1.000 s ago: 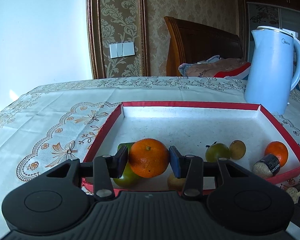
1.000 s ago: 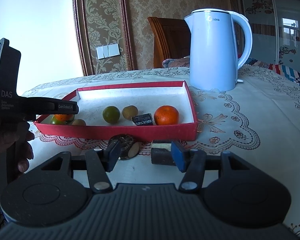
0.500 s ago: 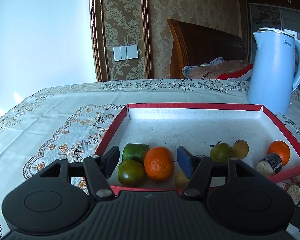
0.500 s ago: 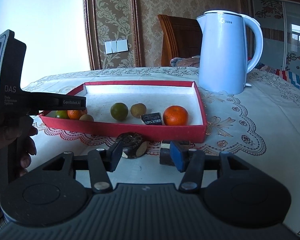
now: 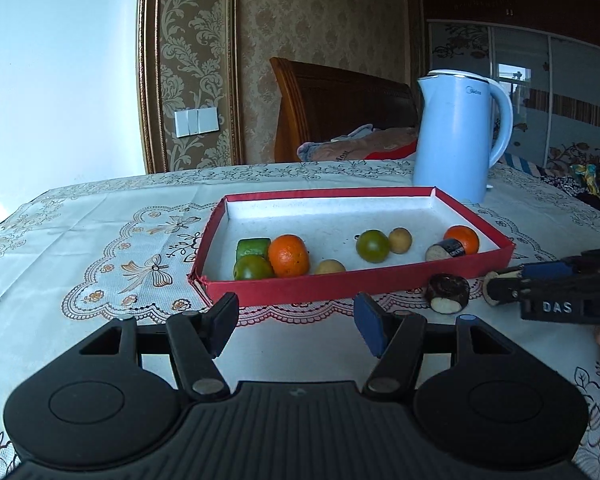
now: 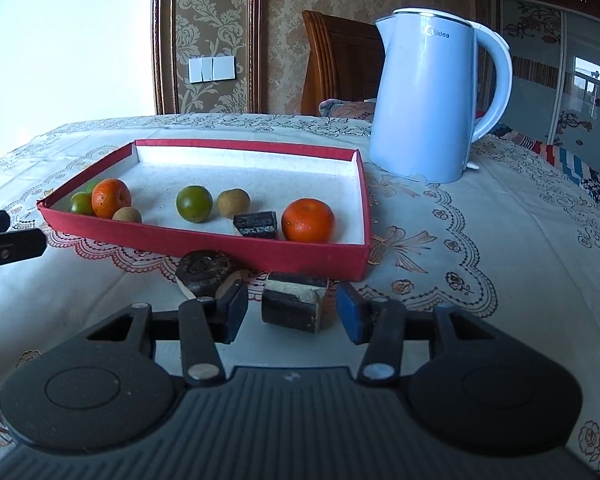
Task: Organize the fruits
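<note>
Fruits: orange (image 5: 288,255) at red tray's (image 5: 356,280) left end; left gripper (image 5: 296,326) spread, empty, before tray; right-wrist view alone shows right gripper (image 6: 290,314) closing around dark block (image 6: 294,308), pads not touching.

Tall kettle (image 6: 428,96) behind tray's (image 6: 204,240) far corner

"Midea" on kettle (image 6: 428,108); apparently "DAS" on right hand-held gripper (image 5: 500,284)

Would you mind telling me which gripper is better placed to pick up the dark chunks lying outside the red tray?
Right. The right gripper already brackets a dark chunk, pads not yet touching. The left gripper is empty, facing the red tray.
</note>
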Demonstrator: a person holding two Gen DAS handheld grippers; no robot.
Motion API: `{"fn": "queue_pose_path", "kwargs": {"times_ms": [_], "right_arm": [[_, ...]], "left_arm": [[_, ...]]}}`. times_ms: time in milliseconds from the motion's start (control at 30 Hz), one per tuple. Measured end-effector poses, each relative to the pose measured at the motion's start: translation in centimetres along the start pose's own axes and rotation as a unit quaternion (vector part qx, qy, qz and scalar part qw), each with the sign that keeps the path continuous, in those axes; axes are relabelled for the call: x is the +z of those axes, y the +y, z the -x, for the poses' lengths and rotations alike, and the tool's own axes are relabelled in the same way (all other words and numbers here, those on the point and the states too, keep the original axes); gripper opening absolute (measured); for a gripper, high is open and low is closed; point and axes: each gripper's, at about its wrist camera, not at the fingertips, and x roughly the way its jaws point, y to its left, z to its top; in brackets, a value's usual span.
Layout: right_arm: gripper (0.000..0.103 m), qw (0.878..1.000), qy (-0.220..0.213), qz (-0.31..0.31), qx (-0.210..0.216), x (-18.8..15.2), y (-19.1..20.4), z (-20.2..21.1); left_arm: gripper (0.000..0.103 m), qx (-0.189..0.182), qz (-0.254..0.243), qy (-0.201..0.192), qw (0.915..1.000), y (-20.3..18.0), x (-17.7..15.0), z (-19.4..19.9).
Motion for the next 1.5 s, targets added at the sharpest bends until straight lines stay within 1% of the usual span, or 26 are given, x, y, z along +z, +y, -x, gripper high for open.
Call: {"fn": "queue_pose_path", "kwargs": {"times_ms": [67,133,167,200,333,500,600,667,833,900,1033,1133,1167,1233,1333,1500], "right_arm": [[0.047,1.0,0.01,-0.003,-0.004,0.1,0.0,-0.5],[0.035,0.999,0.032,-0.008,0.0,0.0,-0.2,-1.4],[0.033,0.999,0.04,-0.013,0.002,0.0,-0.3,-1.7],[0.032,0.999,0.038,-0.017,0.005,0.0,-0.4,-1.6],[0.032,0.999,0.025,-0.023,0.017,-0.2,-0.7,-1.0],[0.032,0.999,0.01,-0.029,0.01,-0.4,-1.5,0.3],[0.032,0.999,0.003,-0.032,-0.003,-0.7,-2.3,1.0],[0.032,0.999,0.002,-0.035,-0.006,-0.8,-3.0,1.2],[0.032,0.999,0.001,-0.044,-0.01,-1.1,-4.0,1.3],[0.032,0.999,0.0,-0.047,-0.01,-1.1,-4.1,1.3],[0.032,0.999,-0.006,-0.052,-0.015,-1.2,-4.4,1.5],[0.032,0.998,-0.007,-0.054,-0.015,-1.3,-4.5,1.6],[0.032,0.998,-0.007,-0.055,-0.015,-1.3,-4.5,1.6],[0.032,0.998,-0.009,-0.057,-0.016,-1.3,-4.6,1.6],[0.032,0.998,-0.009,-0.059,-0.016,-1.3,-4.7,1.6],[0.032,0.998,-0.012,-0.063,-0.019,-1.3,-4.8,1.6]], "left_arm": [[0.063,-0.009,-0.015,-0.012,0.9998,-0.3,-0.7,1.1],[0.063,-0.015,-0.03,-0.017,0.9993,-0.7,-1.1,1.6],[0.063,-0.017,-0.037,-0.017,0.999,-0.9,-1.2,1.7],[0.063,-0.018,-0.045,-0.017,0.9987,-1.3,-1.3,1.9],[0.063,-0.026,-0.056,-0.021,0.9979,-2.8,-0.7,1.4],[0.063,-0.015,-0.056,0.006,0.9983,-5.3,0.8,-1.8],[0.063,-0.034,-0.043,0.032,0.998,-6.7,1.3,-3.8],[0.063,-0.05,-0.042,0.039,0.9971,-7.5,1.3,-4.4],[0.063,-0.064,-0.054,0.037,0.9957,-9.7,1.5,-4.9],[0.063,-0.068,-0.058,0.043,0.995,-10.6,1.6,-5.4],[0.063,-0.056,-0.05,0.066,0.995,-11.1,1.8,-6.8],[0.062,-0.024,-0.041,0.08,0.9956,-11.0,2.0,-7.8],[0.064,-0.019,-0.038,0.082,0.9958,-10.9,2.1,-8.0],[0.064,-0.02,-0.033,0.087,0.9955,-10.9,2.2,-8.4],[0.064,-0.009,-0.05,0.082,0.9953,-11.5,2.0,-8.4],[0.062,-0.015,-0.04,0.086,0.9954,-11.2,2.1,-8.6]]}}
